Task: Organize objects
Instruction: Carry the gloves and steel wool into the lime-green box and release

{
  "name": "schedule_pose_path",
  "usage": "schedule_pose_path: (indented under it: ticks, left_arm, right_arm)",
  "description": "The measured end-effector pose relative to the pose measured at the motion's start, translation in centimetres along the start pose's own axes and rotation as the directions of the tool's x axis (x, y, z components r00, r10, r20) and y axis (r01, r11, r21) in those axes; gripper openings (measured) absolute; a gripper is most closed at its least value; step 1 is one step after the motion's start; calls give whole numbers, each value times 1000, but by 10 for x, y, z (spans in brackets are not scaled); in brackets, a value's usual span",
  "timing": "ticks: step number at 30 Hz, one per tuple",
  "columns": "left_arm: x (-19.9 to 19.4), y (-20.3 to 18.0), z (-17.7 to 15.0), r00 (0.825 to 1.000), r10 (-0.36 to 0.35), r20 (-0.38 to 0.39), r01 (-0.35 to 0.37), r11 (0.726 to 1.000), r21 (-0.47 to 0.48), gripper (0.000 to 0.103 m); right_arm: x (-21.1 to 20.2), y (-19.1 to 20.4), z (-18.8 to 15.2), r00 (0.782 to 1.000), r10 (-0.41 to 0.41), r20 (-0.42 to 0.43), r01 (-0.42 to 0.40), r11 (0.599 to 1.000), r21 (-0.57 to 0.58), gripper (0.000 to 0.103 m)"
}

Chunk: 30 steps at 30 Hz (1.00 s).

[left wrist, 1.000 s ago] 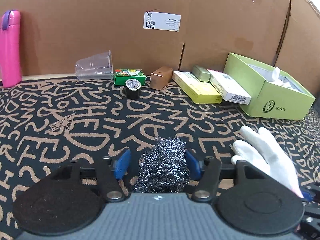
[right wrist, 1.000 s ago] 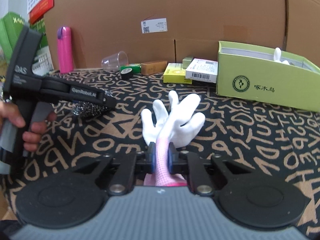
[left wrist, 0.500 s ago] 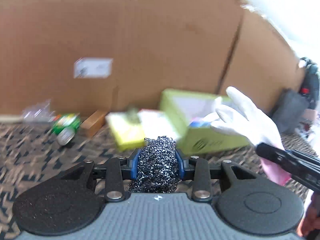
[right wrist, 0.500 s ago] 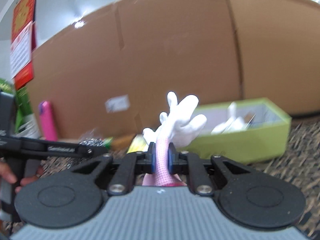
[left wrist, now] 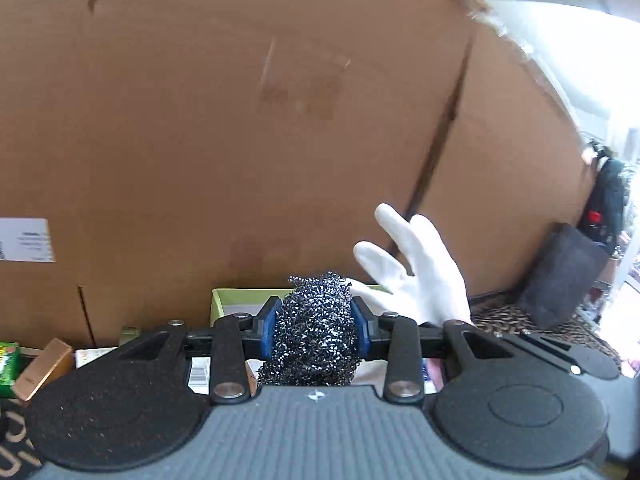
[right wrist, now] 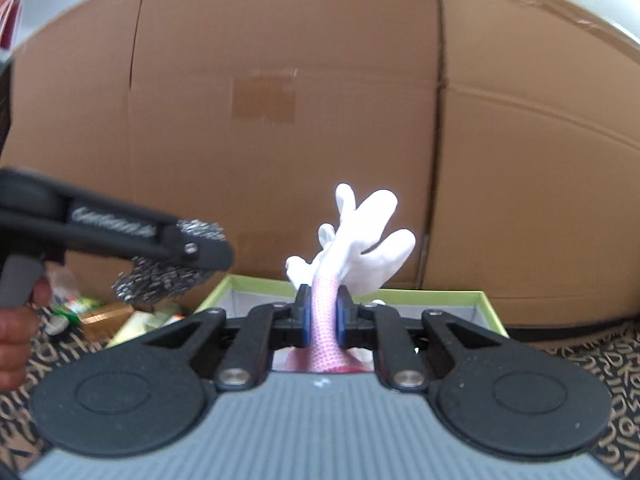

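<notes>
Scourer (left wrist: 316,328) clamped in L tool (left wrist: 317,326), glove (right wrist: 352,248) pinched by cuff in R tool (right wrist: 322,316); both held up over green box (right wrist: 486,304).

Our left gripper (left wrist: 316,330) and right gripper (right wrist: 322,316) look alike: matte black linkage bars fixed with silver screws, two round black discs with a grainy finish, and a ribbed grey body bearing a small white mark. Our fingers (left wrist: 266,326) carry blue pads. Seen side-on, the left gripper has pale lettering along its black arm and a grey handle.
</notes>
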<state>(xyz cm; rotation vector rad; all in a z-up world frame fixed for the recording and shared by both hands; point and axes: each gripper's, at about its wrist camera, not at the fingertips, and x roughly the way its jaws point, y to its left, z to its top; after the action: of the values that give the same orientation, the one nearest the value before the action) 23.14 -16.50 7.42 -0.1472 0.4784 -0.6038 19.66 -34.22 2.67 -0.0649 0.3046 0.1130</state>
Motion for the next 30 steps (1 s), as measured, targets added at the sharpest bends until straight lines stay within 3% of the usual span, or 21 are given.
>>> schedule_pose_path:
  ticks: [2,3,4,5,6,9,10,15,20,24,30]
  left_arm:
    - [16,1,-1,1000,8,-10,-8,1000,3,40]
    - [23,1,-3,1000,11,-7,-11,1000,7,46]
    - [27,3,-5,1000,12,-5,-12,1000,7,64]
    - [29,5,-8,1000,19,-11,-19,1000,2,75]
    - [28,8,-12,999,46,-14,-46,999,-9,86]
    - [17,15,-26,994,110,1,-110,994,2,87]
    - [13,17,-30,993,116,2,-116,993,7,87]
    - [-18,25,-50,989,149,-20,-149,989,0,87]
    - [-65,44,-63,986,167,-9,-167,985,-34,87]
    - [-100,57,-80,978,207,-11,-207,976,-68,87]
    - [-151,87,-113,954,300,-9,-300,953,-49,87]
  right_arm:
    - [19,0,-4,1000,7,-20,-7,1000,-24,14]
    - [29,1,-7,999,6,-39,-7,999,-47,18]
    - [39,2,-10,997,-3,-72,-2,997,-72,39]
    - [47,4,-14,995,-28,-96,19,995,-93,63]
    - [52,5,-19,993,-58,-103,46,992,-118,68]
    - [47,7,-30,992,-105,-74,93,984,-149,89]
    - [44,5,-33,992,-110,-62,101,986,-136,100]
    - [20,3,-36,991,-124,-42,122,992,-43,103]
    - [-31,13,-25,991,-123,45,121,992,40,103]
    - [-68,38,-24,995,-68,77,64,996,59,103]
    - [-86,91,-44,997,71,11,-71,997,42,103]
